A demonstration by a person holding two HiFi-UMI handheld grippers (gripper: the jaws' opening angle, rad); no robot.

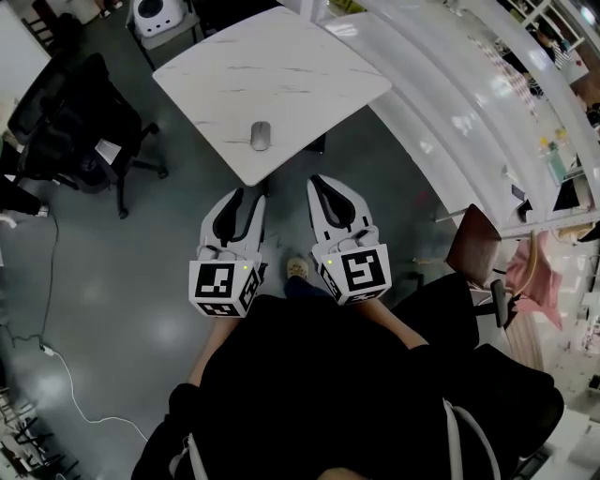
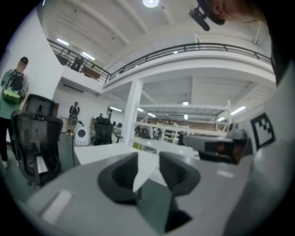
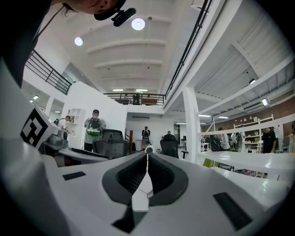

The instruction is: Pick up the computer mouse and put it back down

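A grey computer mouse (image 1: 260,135) lies on the white marble table (image 1: 309,66), close to its near corner. Both grippers hang in front of that corner, short of the table, above the floor. My left gripper (image 1: 251,195) is below the mouse and a little to its left; its jaws stand apart with nothing between them (image 2: 148,156). My right gripper (image 1: 317,181) is to the right of the mouse, jaws shut together and empty (image 3: 147,154). Neither gripper touches the mouse. Neither gripper view shows the mouse; the left gripper view shows the table's top (image 2: 99,154) ahead.
A black office chair (image 1: 84,122) stands left of the table and a white machine (image 1: 157,14) behind it. A long white curved counter (image 1: 469,103) runs along the right, with a brown chair (image 1: 478,244) beside it. A cable (image 1: 56,356) trails on the grey floor.
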